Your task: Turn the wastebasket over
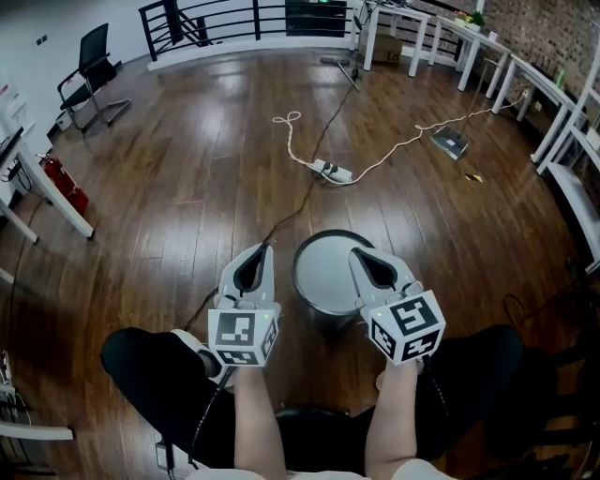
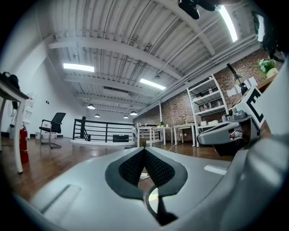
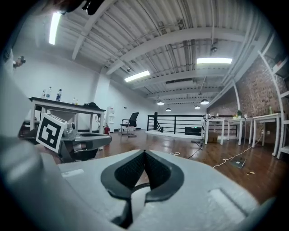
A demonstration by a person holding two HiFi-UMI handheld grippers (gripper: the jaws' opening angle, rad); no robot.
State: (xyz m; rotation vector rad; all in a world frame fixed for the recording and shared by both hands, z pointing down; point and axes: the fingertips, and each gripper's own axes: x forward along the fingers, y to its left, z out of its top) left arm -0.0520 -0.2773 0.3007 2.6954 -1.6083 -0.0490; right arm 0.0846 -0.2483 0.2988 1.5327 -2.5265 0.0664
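Note:
The wastebasket [image 1: 328, 272] stands on the wooden floor right in front of the person's knees, a dark round bin with a pale grey round face turned upward. Whether that face is its base or its inside I cannot tell. My left gripper [image 1: 255, 253] hovers at the bin's left rim and my right gripper [image 1: 360, 253] at its right rim, both above it. Both are shut with nothing between the jaws. In the left gripper view the pads [image 2: 135, 166] meet at a point, and the right gripper [image 2: 226, 133] shows alongside. The right gripper view shows closed pads [image 3: 156, 169] too.
A power strip [image 1: 334, 172] with white and black cables lies on the floor beyond the bin. An office chair [image 1: 94, 66] and a red fire extinguisher [image 1: 64, 183] are at the left. White tables [image 1: 525, 80] line the right wall, and a black railing [image 1: 244, 19] closes the far side.

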